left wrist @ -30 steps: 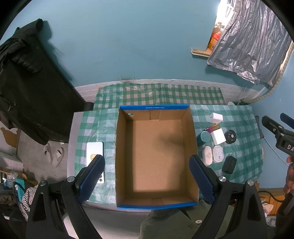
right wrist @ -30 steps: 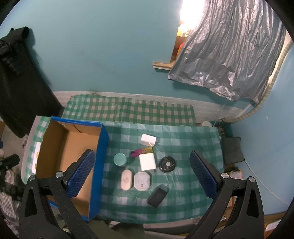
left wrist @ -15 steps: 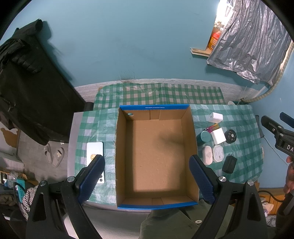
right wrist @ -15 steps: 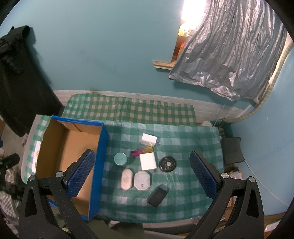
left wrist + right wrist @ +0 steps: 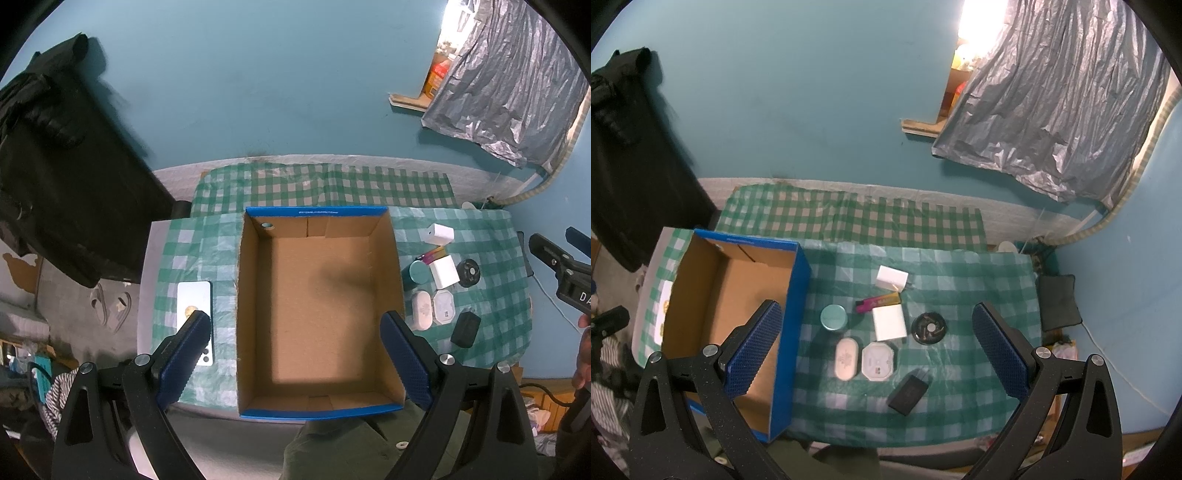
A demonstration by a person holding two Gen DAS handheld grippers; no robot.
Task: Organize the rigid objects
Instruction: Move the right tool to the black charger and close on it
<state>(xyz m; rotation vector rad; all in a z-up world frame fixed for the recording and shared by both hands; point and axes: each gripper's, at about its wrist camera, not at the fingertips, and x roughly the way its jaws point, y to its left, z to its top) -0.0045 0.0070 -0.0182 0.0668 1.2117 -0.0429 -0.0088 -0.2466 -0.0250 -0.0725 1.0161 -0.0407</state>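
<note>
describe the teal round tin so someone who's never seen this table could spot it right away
Find the open cardboard box with blue edging on the green checked tablecloth; a cluster of small items lies just to its right. The teal round tin is the cluster's member nearest the box, beside a pink and yellow lighter. It is the only teal, cylindrical piece there.

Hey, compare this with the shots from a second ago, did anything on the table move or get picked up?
Nothing visibly changed. Both tongs, left and right, stay open and empty above the table. The cardboard box is still empty, and the small items, like the teal jar and black charger, lie where they were.
</note>
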